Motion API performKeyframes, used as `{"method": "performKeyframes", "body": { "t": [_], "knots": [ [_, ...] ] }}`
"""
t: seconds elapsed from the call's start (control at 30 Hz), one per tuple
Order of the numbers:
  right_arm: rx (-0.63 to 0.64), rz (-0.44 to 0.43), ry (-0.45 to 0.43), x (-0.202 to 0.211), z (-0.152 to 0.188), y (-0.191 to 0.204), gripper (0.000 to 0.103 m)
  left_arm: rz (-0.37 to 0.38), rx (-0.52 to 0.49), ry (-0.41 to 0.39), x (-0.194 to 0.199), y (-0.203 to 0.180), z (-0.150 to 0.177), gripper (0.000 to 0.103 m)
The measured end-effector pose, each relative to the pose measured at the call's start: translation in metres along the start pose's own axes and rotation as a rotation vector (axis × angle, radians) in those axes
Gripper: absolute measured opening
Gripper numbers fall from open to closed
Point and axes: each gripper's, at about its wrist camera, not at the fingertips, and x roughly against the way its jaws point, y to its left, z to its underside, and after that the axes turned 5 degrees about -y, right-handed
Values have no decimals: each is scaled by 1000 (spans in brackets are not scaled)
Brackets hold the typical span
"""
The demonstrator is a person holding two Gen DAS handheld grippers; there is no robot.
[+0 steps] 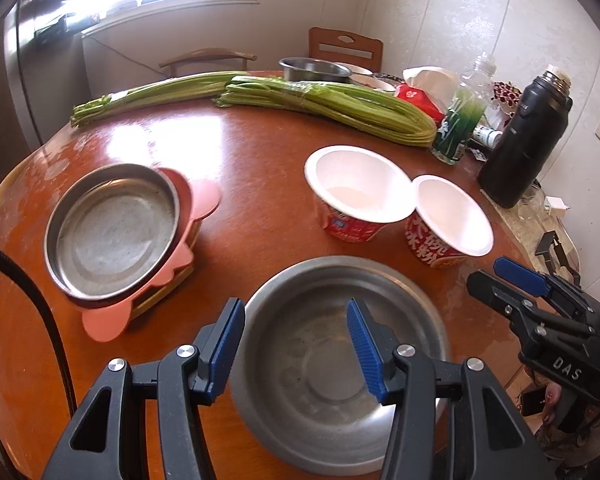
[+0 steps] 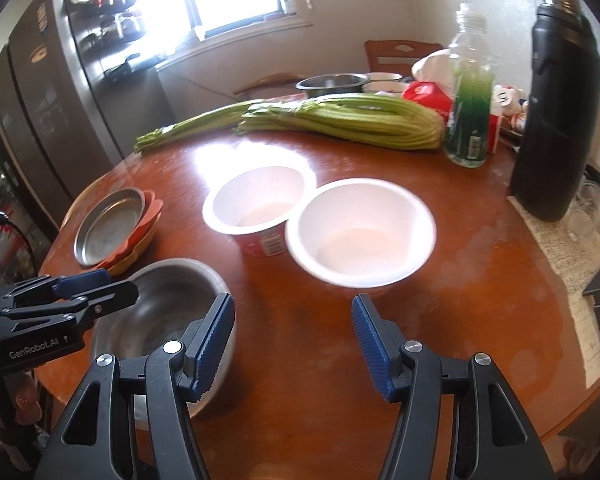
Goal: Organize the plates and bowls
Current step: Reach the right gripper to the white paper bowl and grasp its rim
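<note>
On the round reddish-brown wooden table (image 1: pixel 260 152), at its near edge, sits a wide shallow stainless-steel bowl (image 1: pixel 332 360). The left tool (image 1: pixel 296 344) hangs over this bowl with its blue ribbed pads parted; one pad is outside the bowl's left rim, the other over its inside, and neither presses on the metal, so it holds nothing. To the left, a round flat-bottomed steel pan (image 1: pixel 112 232) rests on top of a pink scalloped plate (image 1: pixel 192 216), which lies on a yellow plate (image 2: pixel 138 254) beneath.

Right of centre stand two white paper noodle bowls with red printed sides, the left paper bowl (image 1: pixel 356 188) and the right paper bowl (image 1: pixel 452 216), rims touching. The right tool (image 2: pixel 294 344) is above bare table just near the right paper bowl, its jaws standing moderately wide and empty; in the left wrist view it shows at the right edge.

Farther back lie two bundles of green celery stalks (image 1: pixel 332 104). Behind them is a small steel pot (image 1: pixel 312 69). At the far right stand a clear plastic bottle with green label (image 1: pixel 460 124) and a tall black thermos flask (image 1: pixel 528 136).
</note>
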Motion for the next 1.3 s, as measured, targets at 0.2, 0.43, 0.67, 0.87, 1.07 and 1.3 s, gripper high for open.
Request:
{"method": "performKeyframes", "body": {
  "t": [0.2, 0.43, 0.67, 0.87, 1.07, 1.3],
  "knots": [
    [-32, 47, -22, 7, -9, -27, 63, 32, -57, -12, -3, -33, -13, 53],
    [-36, 73, -27, 7, -15, -43, 63, 72, -100, -5, -13, -65, -28, 53],
    [-49, 92, -24, 0, -19, -57, 63, 116, -118, 19, -27, -86, -37, 53],
    [-65, 98, -9, -16, -25, -71, 63, 151, -93, 45, -41, -95, -44, 53],
    [-41, 119, 22, -40, -30, -78, 63, 177, -66, 77, -56, -100, -50, 53],
    [8, 110, 58, -58, -28, -76, 63, 205, -38, 120, -77, -102, -54, 53]
  ]
}}
